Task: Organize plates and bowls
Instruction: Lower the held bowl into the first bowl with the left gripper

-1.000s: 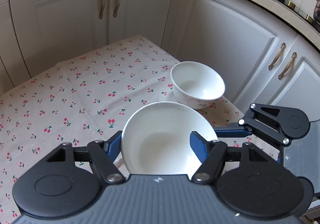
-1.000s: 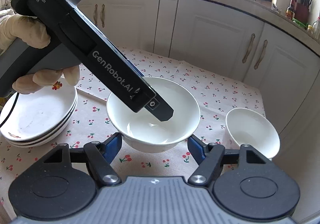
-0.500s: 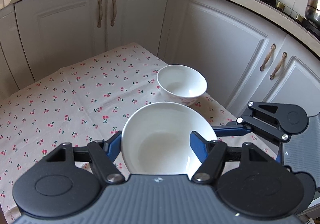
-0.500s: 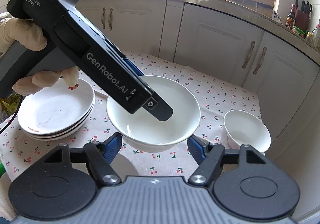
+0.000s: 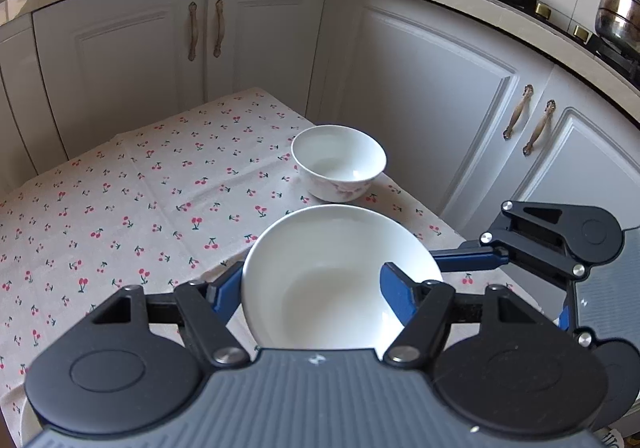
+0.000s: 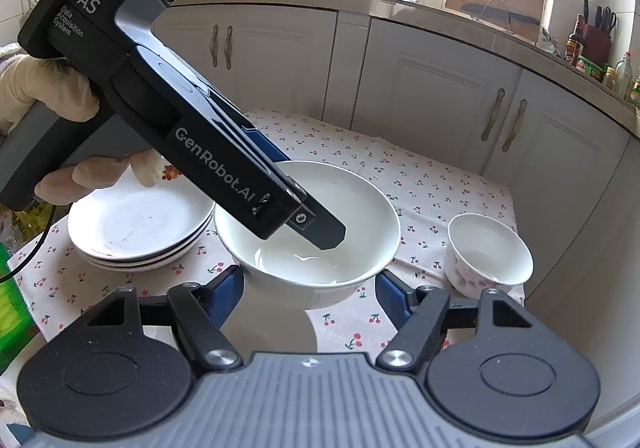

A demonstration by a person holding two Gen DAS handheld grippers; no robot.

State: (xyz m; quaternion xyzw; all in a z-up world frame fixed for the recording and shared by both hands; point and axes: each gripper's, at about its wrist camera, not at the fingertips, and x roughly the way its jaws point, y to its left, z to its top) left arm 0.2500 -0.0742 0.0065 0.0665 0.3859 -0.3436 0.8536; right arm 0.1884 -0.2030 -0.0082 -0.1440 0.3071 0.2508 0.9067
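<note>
My left gripper (image 5: 314,290) pinches the rim of the wide white ceramic bowl (image 5: 340,276), 1 finger inside it, 1 outside, lifted off the cherry-print tablecloth (image 5: 132,208). My right gripper (image 6: 310,294) hangs spread wide just beside that bowl, gripping nothing. Ahead of my left gripper sits the small white floral bowl (image 5: 338,162); left of my right gripper rests the stack of white plates (image 6: 136,228).

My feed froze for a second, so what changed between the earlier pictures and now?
The large bowl has gone up, clamped in the left gripper; its shadow now shows on the cloth beneath it. In the left wrist view the small bowl and tablecloth look farther below. Nothing was let go. The plate stack and small bowl stayed put; the right gripper stays open beneath the large bowl.
</note>
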